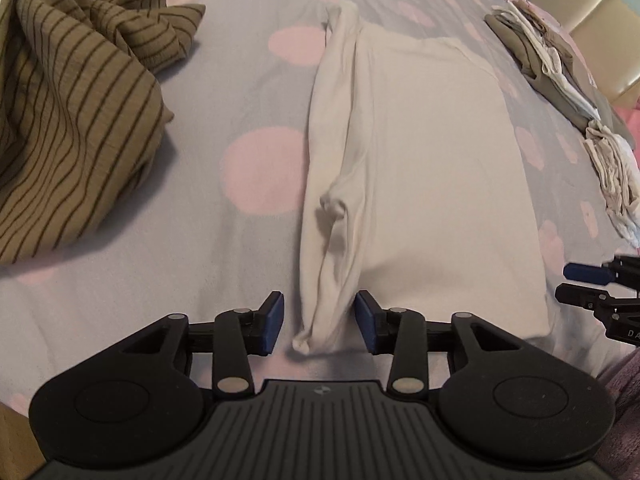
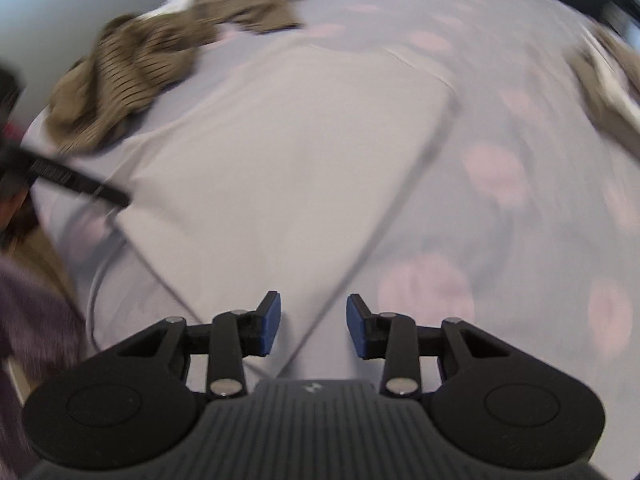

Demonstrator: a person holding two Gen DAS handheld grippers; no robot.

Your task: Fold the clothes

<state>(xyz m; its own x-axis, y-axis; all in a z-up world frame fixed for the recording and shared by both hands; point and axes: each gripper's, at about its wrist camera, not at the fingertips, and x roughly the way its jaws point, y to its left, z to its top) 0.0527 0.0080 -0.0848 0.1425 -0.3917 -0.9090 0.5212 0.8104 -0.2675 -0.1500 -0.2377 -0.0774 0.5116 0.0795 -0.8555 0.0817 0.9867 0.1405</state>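
Note:
A white shirt point(image 1: 432, 160) lies flat on the bed, partly folded, with a sleeve point(image 1: 332, 216) laid lengthwise along its left side. My left gripper point(image 1: 319, 322) is open, its blue pads on either side of the sleeve's cuff end without touching it. My right gripper point(image 2: 313, 326) is open and empty over the near right corner of the shirt point(image 2: 288, 168); that view is blurred. The right gripper also shows at the right edge of the left wrist view point(image 1: 600, 284). The left gripper shows at the left edge of the right wrist view point(image 2: 80, 184).
The bedsheet point(image 1: 248, 92) is lilac with pink dots. A crumpled olive striped garment point(image 1: 76, 92) lies at the left. A stack of folded clothes point(image 1: 560, 76) sits at the far right. The bed's near edge is just below the grippers.

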